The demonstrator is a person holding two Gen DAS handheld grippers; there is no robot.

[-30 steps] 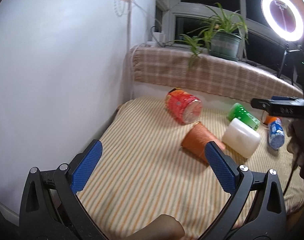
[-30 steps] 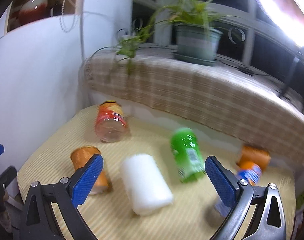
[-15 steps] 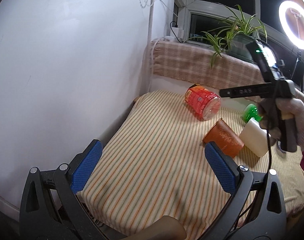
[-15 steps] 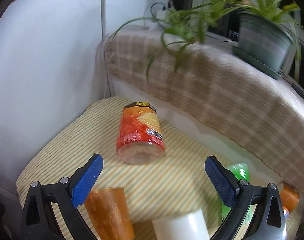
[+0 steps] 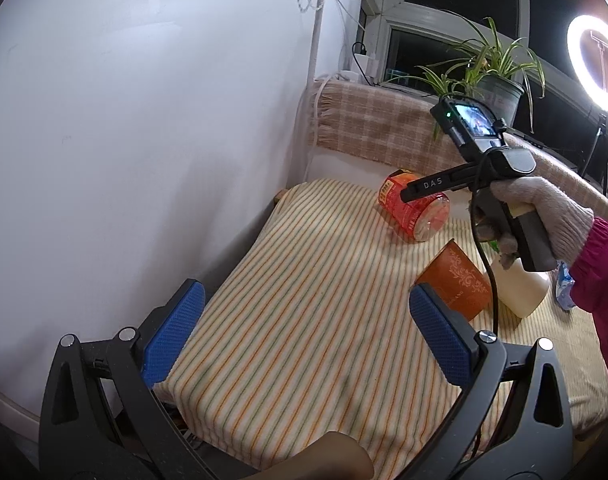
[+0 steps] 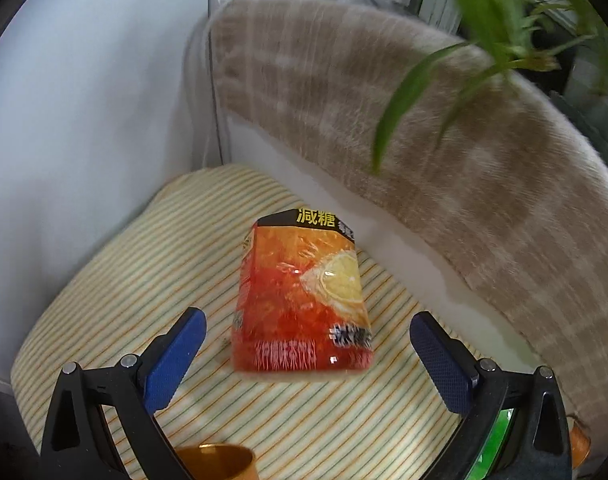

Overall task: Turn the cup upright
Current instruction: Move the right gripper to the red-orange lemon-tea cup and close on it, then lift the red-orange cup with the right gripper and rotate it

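Both tools gape empty above the striped cloth beside a white wall.

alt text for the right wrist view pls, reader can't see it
The open right gripper points at a red-orange labelled cup lying on its side on a striped cloth, not yet between the fingers. A plaid blanket and plant leaves lie behind; an orange cup's rim shows below.
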